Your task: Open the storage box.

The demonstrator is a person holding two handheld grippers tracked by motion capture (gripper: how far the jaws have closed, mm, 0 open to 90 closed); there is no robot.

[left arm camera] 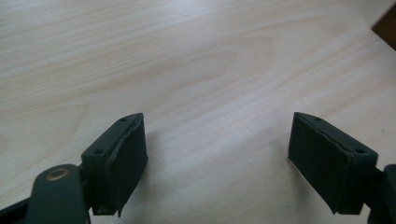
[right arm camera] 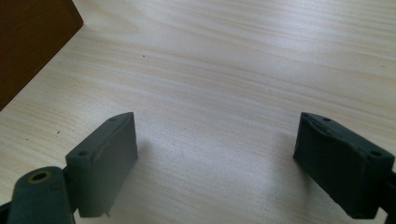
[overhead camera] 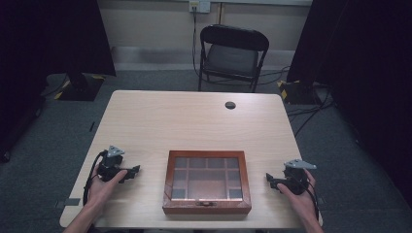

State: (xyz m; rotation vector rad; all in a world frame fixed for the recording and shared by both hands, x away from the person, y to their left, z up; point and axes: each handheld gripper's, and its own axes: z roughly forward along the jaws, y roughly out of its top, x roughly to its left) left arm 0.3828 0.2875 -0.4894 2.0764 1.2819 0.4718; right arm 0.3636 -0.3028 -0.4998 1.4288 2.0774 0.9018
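Flanking a closed wooden display box (overhead camera: 207, 183) at the table's (overhead camera: 160, 116) near edge, the left gripper (overhead camera: 134, 171) and right gripper (overhead camera: 268, 179) rest apart from it, jaws spread wide and holding nothing.

1. The shallow brown wooden box with a glass-paned lid (overhead camera: 207, 182) sits on the pale wood worktop (overhead camera: 194, 121), at the middle of its near edge.
2. The left tongs (overhead camera: 133, 171) rest on the worktop left of the box, apart from it.
3. The right tongs (overhead camera: 270, 179) rest right of the box, apart from it.
4. A black folding metal chair (overhead camera: 233, 56) stands on the floor behind the worktop's far edge.
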